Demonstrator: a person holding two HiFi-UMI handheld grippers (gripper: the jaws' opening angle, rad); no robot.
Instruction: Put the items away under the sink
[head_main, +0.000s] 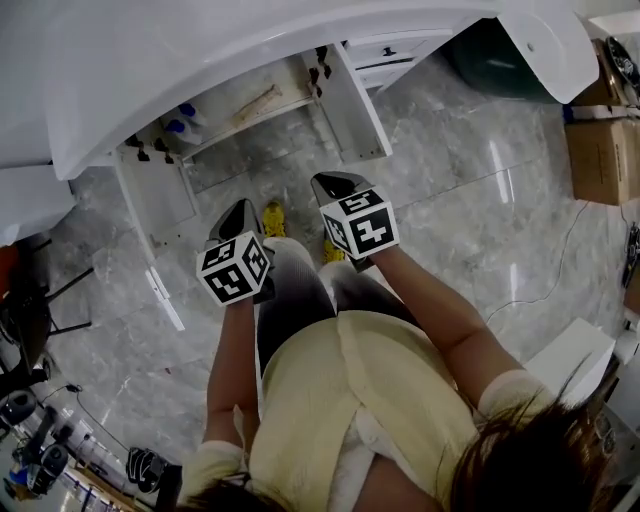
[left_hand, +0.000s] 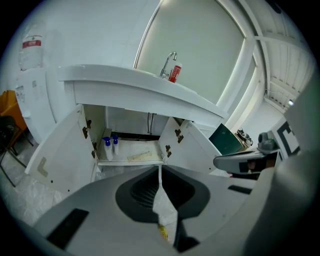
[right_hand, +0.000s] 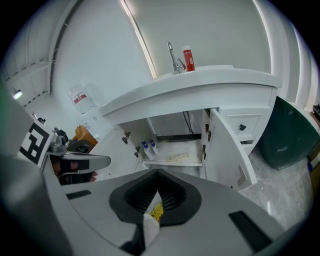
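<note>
Standing open: sink cabinet (left_hand: 60, 145) | inside: two blue-capped bottles (left_hand: 106, 146) | left gripper (left_hand: 160, 170), right gripper (right_hand: 157, 172): clenched, empty

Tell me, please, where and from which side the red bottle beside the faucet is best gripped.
Grip the red bottle around the middle of its body, jaws level: it stands upright and looks slim. Probably approach from the front, slightly from its right as the right gripper view shows it, since the faucet stands close on its left.
</note>
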